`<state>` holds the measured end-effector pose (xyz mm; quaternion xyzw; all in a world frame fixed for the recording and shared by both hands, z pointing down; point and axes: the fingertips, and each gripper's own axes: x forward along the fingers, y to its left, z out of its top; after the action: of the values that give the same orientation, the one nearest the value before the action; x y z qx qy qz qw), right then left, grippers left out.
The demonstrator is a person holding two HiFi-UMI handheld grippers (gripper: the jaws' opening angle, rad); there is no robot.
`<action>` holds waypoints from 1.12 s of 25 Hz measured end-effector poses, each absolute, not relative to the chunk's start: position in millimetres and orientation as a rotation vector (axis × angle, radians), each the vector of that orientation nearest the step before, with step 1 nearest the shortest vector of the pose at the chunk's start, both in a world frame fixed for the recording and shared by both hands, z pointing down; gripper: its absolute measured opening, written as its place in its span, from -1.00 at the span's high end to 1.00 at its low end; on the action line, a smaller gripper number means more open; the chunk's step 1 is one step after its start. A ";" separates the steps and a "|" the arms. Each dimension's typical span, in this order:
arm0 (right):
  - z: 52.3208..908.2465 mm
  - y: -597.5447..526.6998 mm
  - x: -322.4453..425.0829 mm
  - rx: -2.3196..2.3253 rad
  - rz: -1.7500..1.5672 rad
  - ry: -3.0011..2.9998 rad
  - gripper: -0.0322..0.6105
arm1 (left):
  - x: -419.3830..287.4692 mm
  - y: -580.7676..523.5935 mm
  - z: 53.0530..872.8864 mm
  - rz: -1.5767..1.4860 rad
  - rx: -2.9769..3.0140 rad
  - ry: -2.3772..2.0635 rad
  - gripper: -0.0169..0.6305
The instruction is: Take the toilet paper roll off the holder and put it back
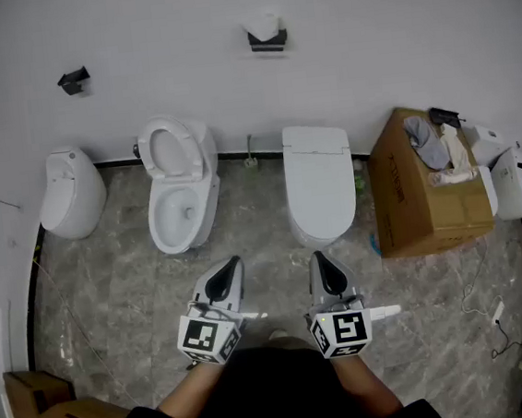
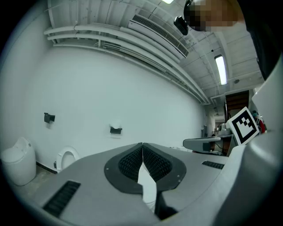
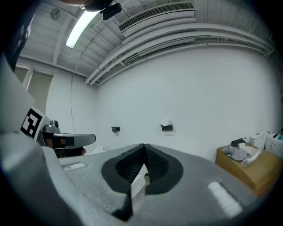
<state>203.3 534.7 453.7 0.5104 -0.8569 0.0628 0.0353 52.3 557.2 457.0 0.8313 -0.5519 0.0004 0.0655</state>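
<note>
The white toilet paper roll (image 1: 265, 27) sits on a black holder (image 1: 268, 41) high on the white wall; it also shows as a small roll (image 2: 116, 126) in the left gripper view and as a roll (image 3: 166, 124) in the right gripper view. Both grippers are held side by side, far from the wall and pointing at it. My left gripper (image 1: 233, 265) is shut with nothing between its jaws, its tips (image 2: 142, 145) meeting. My right gripper (image 1: 318, 258) is shut and empty too, its tips (image 3: 144, 145) closed together.
A second black holder (image 1: 73, 80) on the wall at left is bare. Below the wall stand a small closed toilet (image 1: 71, 191), an open toilet (image 1: 180, 184) and a closed toilet (image 1: 318, 181). A cardboard box (image 1: 422, 196) with rags stands at right. A wooden box (image 1: 55, 415) is at lower left.
</note>
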 end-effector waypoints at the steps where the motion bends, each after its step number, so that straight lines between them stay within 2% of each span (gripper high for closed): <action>1: 456.3 533.1 202.3 1.557 0.195 -2.636 0.91 | 53.7 556.4 457.7 0.012 2.517 -1.654 0.90; 9: 476.7 499.5 205.6 1.562 0.231 -2.624 0.90 | 40.5 529.3 470.7 0.029 2.497 -1.661 0.90; 17: 492.6 422.6 194.7 1.612 0.248 -2.546 0.90 | 31.7 443.6 490.3 0.010 2.543 -1.575 0.90; 28: 459.6 225.1 103.2 1.621 0.167 -2.512 0.90 | -44.0 254.9 473.2 -0.003 2.577 -1.502 0.90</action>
<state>103.2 225.1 459.6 0.5399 -0.8366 0.0557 0.0738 -44.0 254.9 473.2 0.8612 -0.5021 -0.0009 0.0792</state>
